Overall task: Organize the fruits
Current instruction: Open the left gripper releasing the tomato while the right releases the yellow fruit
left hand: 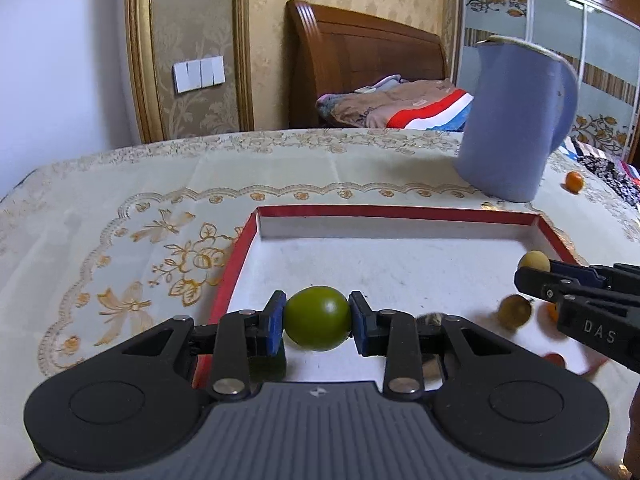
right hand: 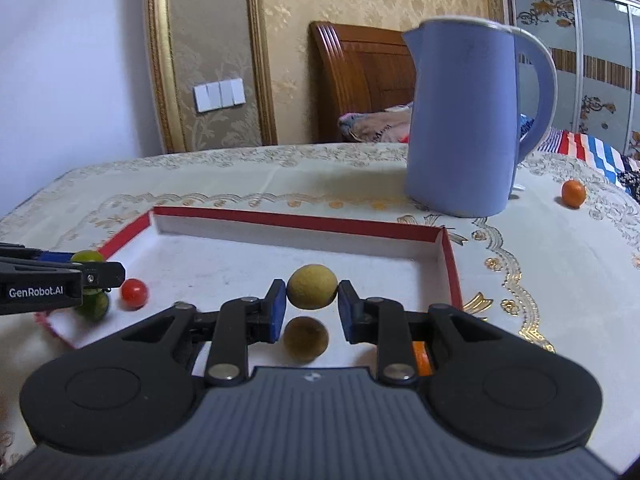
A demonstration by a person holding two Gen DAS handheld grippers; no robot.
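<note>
Mid-task, both hands loaded. Left tool (left hand: 317, 323) is clamped on a green fruit (left hand: 317, 317), pads pressing both sides, held above the near-left part of the red-rimmed tray (left hand: 400, 213). Right tool (right hand: 312, 307) is clamped on a tan-yellow fruit (right hand: 312, 286), held over the tray's right half, with a second, darker tan fruit (right hand: 306, 339) lying on the tray floor just below it. Already lying in the tray, going by the right wrist view: a red fruit (right hand: 134, 293) and another green fruit (right hand: 94, 306) near the left wall, plus something orange (right hand: 422, 356) mostly hidden behind the right tool's linkage, can't tell what exactly. So the tray looks like the collection spot and is partly filled, the floor toward its far wall bare. Whether the two held fruits are being dropped in or lifted out I can't say from this; my guess is placement or sorting by colour, since greens sit left and tans right. Clearly left to do: one orange fruit (right hand: 573, 193) sits out on the surface (right hand: 280, 184), well apart from the tray, just right of the blue jug (right hand: 464, 120). Both held fruits need releasing first, then that stray one wants fetching.
</note>
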